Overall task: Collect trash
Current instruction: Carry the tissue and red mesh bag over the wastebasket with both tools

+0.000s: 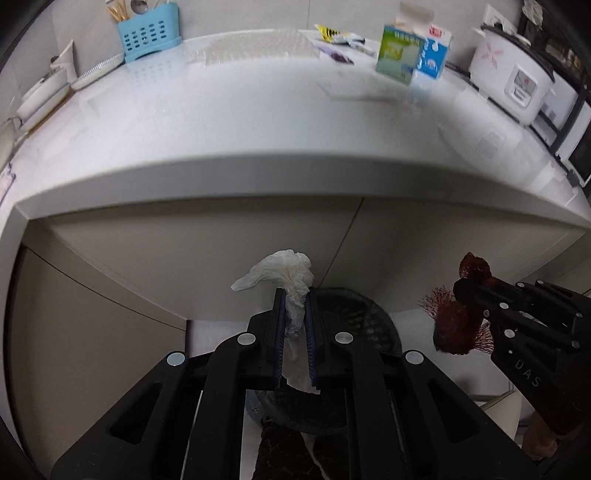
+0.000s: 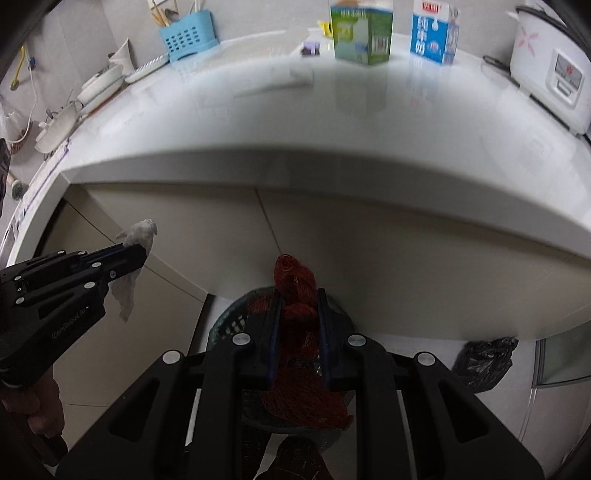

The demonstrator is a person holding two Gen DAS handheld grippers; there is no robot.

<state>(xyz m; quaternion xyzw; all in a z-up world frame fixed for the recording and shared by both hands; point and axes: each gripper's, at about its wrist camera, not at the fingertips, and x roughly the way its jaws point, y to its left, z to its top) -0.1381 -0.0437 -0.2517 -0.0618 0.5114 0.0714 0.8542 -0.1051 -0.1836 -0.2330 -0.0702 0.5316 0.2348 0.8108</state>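
My left gripper (image 1: 294, 295) is shut on a crumpled white tissue (image 1: 284, 271), held in front of the counter's edge and over a dark mesh waste basket (image 1: 364, 317) on the floor. My right gripper (image 2: 299, 295) is shut on a bundle of red netting (image 2: 295, 280) that hangs down between its fingers, above the same basket (image 2: 231, 321). In the left wrist view the right gripper (image 1: 469, 291) shows at the right with the red netting (image 1: 456, 323). In the right wrist view the left gripper (image 2: 131, 253) shows at the left with the tissue (image 2: 142, 230).
The white countertop (image 1: 258, 122) carries a green carton (image 1: 399, 51), a blue milk carton (image 1: 436, 51), wrappers (image 1: 338, 37), a blue utensil caddy (image 1: 147, 35), dishes (image 2: 99, 83) and a rice cooker (image 1: 513, 81). Beige cabinet doors (image 2: 369, 240) stand below. A black bag (image 2: 484, 363) lies on the floor at right.
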